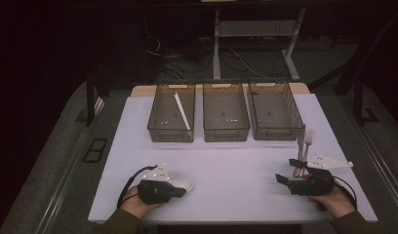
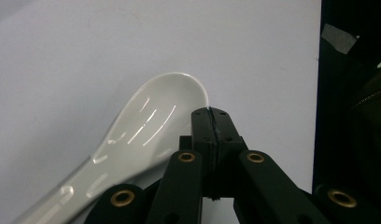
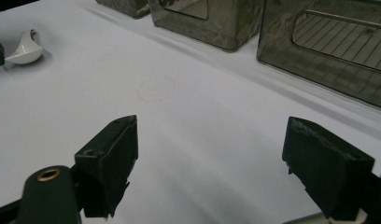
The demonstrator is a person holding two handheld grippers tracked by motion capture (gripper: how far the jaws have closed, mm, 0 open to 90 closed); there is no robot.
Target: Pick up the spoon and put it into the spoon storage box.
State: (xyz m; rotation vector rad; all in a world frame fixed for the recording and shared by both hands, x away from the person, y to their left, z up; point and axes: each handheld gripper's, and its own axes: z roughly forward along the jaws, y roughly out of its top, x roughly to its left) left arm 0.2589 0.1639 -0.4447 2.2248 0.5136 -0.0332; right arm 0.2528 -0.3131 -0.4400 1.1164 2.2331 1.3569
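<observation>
The white table (image 1: 236, 161) carried three mesh baskets (image 1: 226, 119) along its far side. Well nearer than the baskets, the left gripper (image 1: 180, 190) sat with jaws pressed together, empty, just beside the white ceramic spoon (image 2: 146, 126). The right gripper (image 3: 226, 172) stood spread wide, empty. Closing off-centre would likely skid the glossy spoon aside.

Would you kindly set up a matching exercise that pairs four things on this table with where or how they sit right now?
Things:
1. white spoon
2. fork
3. white stick
4. right gripper

Places or states:
A. leaning inside the left basket
B. open, nothing between its jaws
C. on the table beside the shut left gripper
D. on the table in front of the right basket

Pairs: 1-C, 2-D, 3-A, 4-B
</observation>
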